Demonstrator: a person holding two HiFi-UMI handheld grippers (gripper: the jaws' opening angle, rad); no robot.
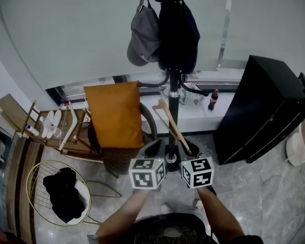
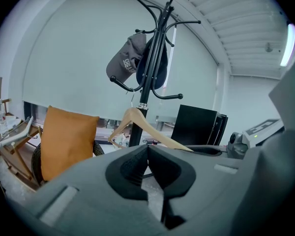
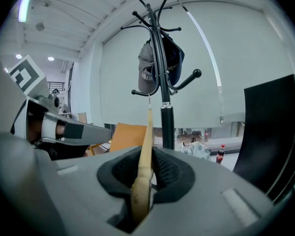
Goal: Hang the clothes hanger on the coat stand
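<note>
Pale blind behind coat stand [image 1: 172,85]. I read right gripper [image 3: 148,170] jaws clamped on wooden hanger [image 3: 147,141], held just beside the pole; left gripper [image 2: 148,162] jaws closed together, holding nothing.

The grey cap [image 2: 127,62] carries white lettering, too small and blurred to be read

Office-type rm: coat stand [image 1: 172,111], black cabinet [image 1: 264,111], roller blind [image 1: 81,29], tile floor [image 1: 274,197].
</note>
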